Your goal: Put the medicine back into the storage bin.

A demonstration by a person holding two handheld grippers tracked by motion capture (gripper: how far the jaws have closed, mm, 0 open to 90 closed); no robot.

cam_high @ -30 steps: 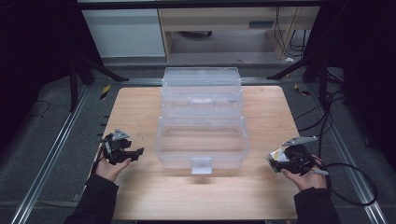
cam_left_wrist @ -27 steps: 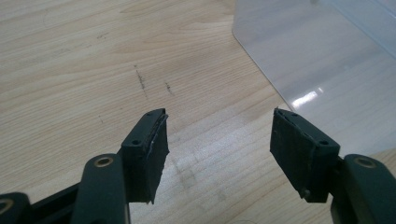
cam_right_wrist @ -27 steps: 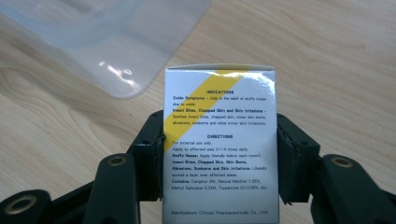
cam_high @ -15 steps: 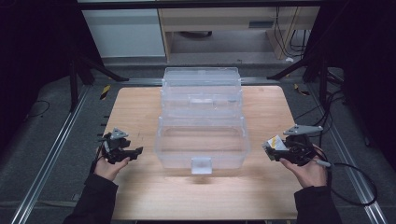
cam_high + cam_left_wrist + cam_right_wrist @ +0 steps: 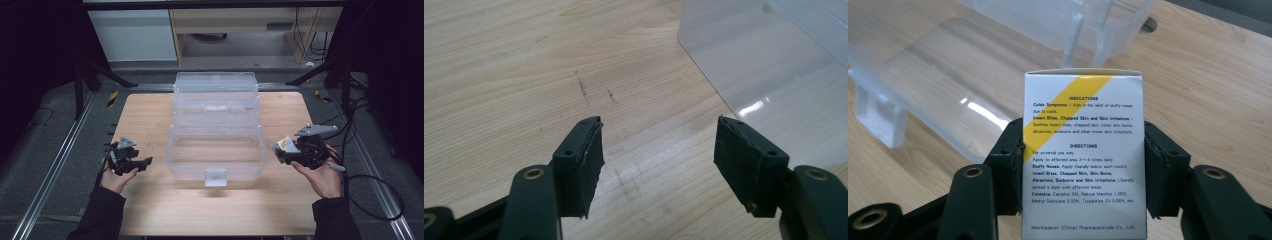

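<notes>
A clear plastic storage box [image 5: 216, 145] with stepped open tiers stands in the middle of the wooden table [image 5: 150, 205]. My right gripper [image 5: 281, 152] hovers just off the box's right side, shut on a small white carton [image 5: 1083, 150] with a yellow diagonal stripe and printed text; its pads press both sides of the carton. That carton [image 5: 284, 145] shows at the gripper's tip in the high view. My left gripper [image 5: 145, 163] rests low by the box's left side, open, with bare wood between its jaws [image 5: 659, 170]. A corner of the clear box [image 5: 774, 75] lies ahead of it.
Metal rails [image 5: 55, 165] run along both sides of the table. A cable [image 5: 370, 200] trails from the right gripper over the table's right edge. White and wooden cabinets [image 5: 135, 35] stand behind the table. Bare wood lies in front of the box.
My right gripper has risen and shifted a little toward the box with the carton in it. The left gripper has stayed put.
</notes>
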